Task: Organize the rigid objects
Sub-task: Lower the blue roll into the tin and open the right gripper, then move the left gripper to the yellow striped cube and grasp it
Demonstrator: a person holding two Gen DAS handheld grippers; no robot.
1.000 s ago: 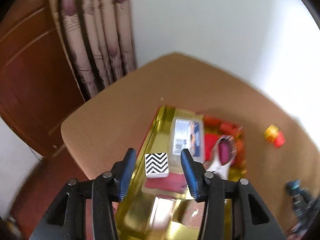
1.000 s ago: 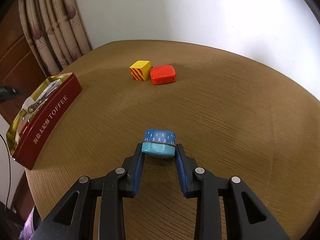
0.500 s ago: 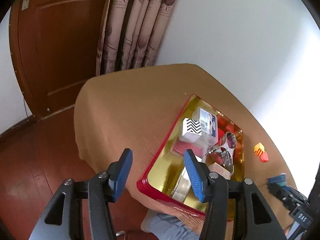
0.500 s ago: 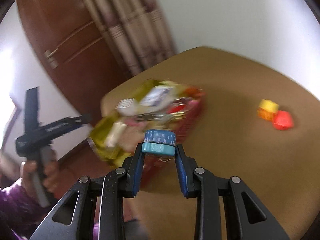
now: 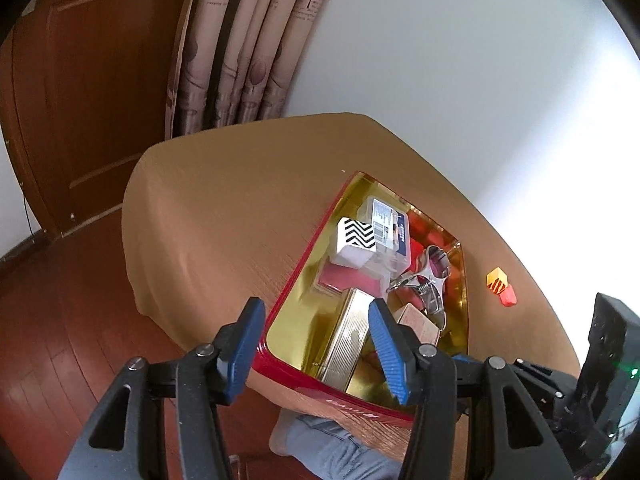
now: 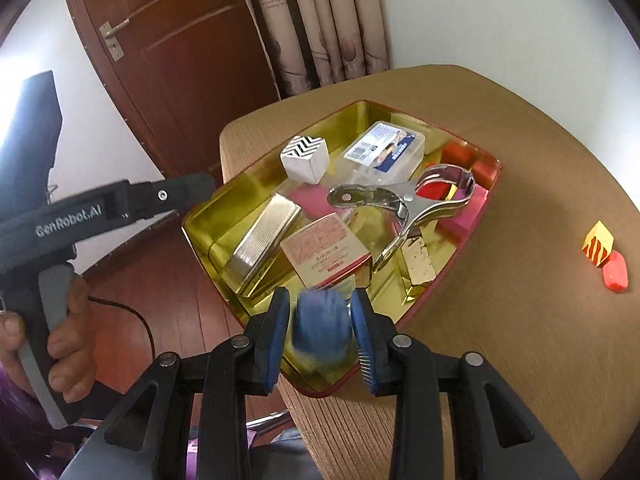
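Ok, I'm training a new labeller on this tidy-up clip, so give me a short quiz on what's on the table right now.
1. True or false: the yellow striped block lies inside the tin.
2. What sits between the fingers of the right gripper? A) a spoon B) a blue round thing C) nothing
3. What pattern tops the white cube in the tin?
Key: 1 false, it lies on the table beside the red block. 2 B. 3 black-and-white zigzag.
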